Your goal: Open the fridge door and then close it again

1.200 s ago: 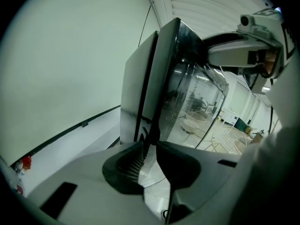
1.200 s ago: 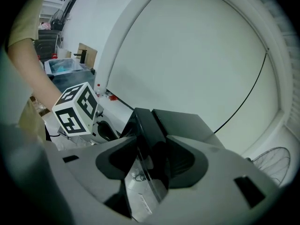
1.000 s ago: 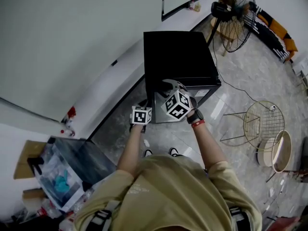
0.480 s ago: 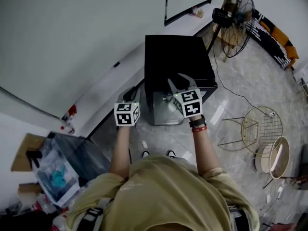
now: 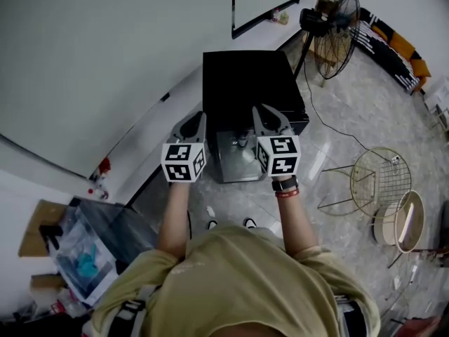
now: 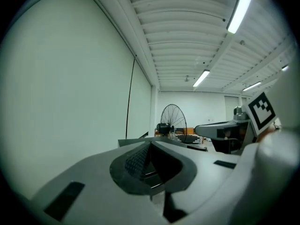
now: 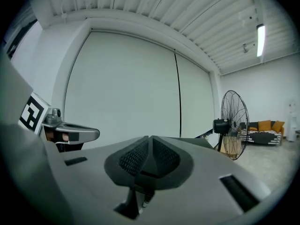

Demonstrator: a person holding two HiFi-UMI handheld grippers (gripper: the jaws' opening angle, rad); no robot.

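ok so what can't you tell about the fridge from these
Door gap: head view looks steeply down on the fridge; its front is too foreshortened to tell shut from ajar.
Handle: none made out in head view, too small.
Gripper views: aimed at the wall and fan; fridge front out of frame.
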